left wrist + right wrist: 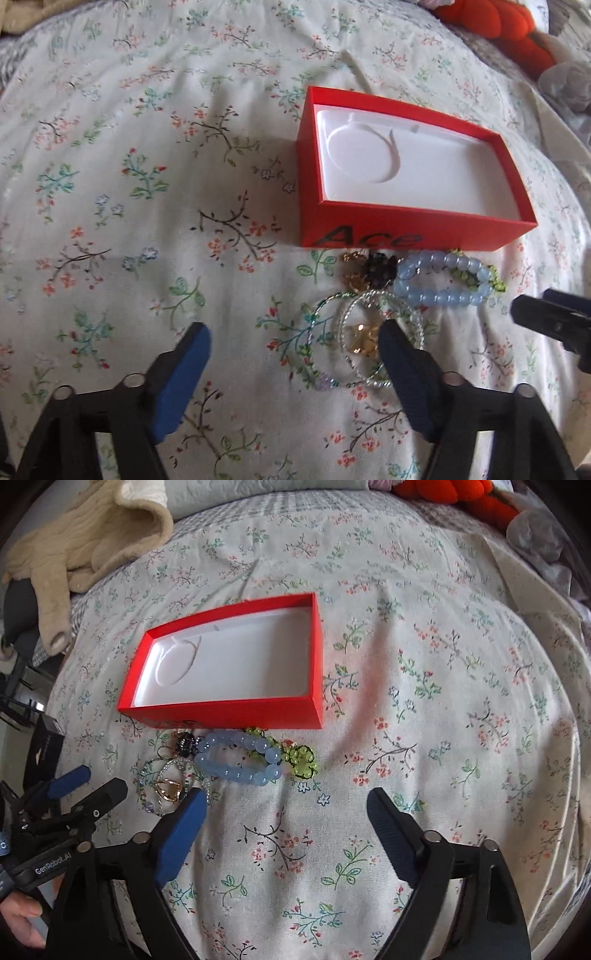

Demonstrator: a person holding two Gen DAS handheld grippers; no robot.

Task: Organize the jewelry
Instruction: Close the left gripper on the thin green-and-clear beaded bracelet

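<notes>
Blue-padded left gripper (295, 345) and right gripper (286, 808) tilted steeply downward over floral bedspread (147, 184); jaws apart (nothing held).

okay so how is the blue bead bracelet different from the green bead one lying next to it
The blue bead bracelet has large, smooth, pale blue round beads; the green bead bracelet has smaller yellow-green beads strung on dark thread. The blue one lies as an open loop, while the green one is bunched up and partly tucked under the blue one. Both lie on the floral bedspread, just outside the red box, and neither is gripped.
</notes>
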